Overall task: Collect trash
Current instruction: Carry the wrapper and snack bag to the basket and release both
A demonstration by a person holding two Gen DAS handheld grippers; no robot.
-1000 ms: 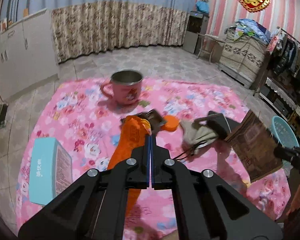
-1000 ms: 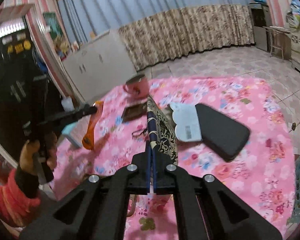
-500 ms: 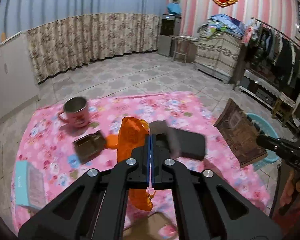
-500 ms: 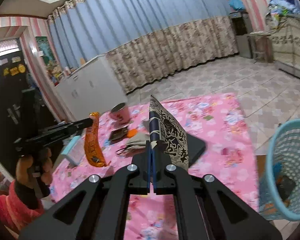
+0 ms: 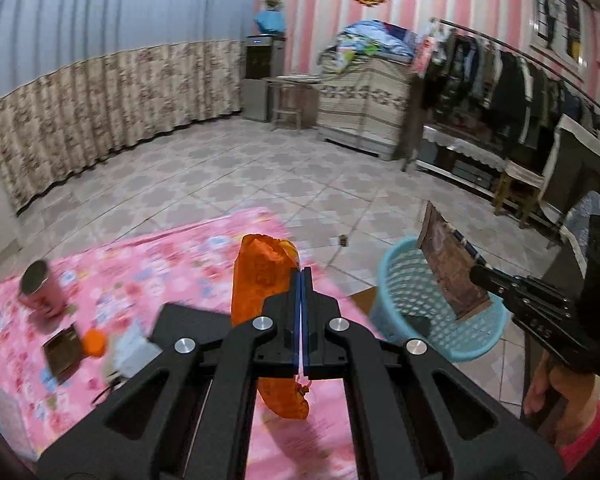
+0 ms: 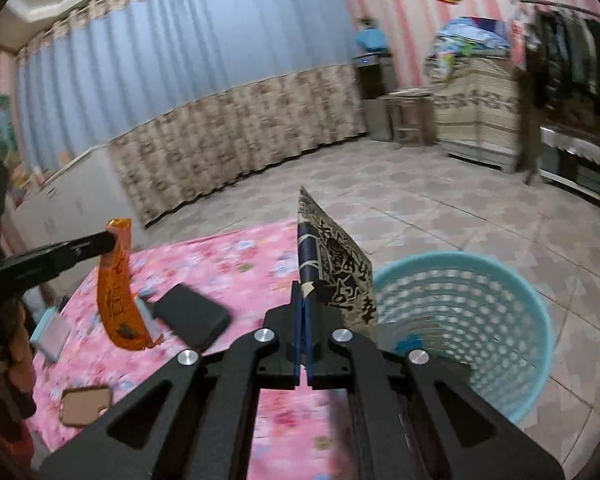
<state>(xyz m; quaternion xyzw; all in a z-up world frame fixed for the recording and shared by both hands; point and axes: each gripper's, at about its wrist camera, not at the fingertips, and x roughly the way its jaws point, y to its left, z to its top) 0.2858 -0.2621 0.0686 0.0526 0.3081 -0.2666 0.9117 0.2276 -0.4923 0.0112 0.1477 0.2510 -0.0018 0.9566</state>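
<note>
My left gripper is shut on an orange snack wrapper that hangs over the right part of the pink flowered table. From the right wrist view the same orange wrapper dangles from the left gripper. My right gripper is shut on a flat dark printed packet, held upright beside the rim of a light blue mesh basket. In the left wrist view that packet hangs over the basket, pinched by the right gripper. Some trash lies in the basket's bottom.
On the table are a pink mug, a black case, a small brown box, an orange cap, a light blue box and a phone. Tiled floor lies beyond; clothes rack at right.
Both grippers have swung right across the table toward the basket, each still gripping its piece. The packet now hangs at the basket; the orange wrapper has been carried past the mug and case.
</note>
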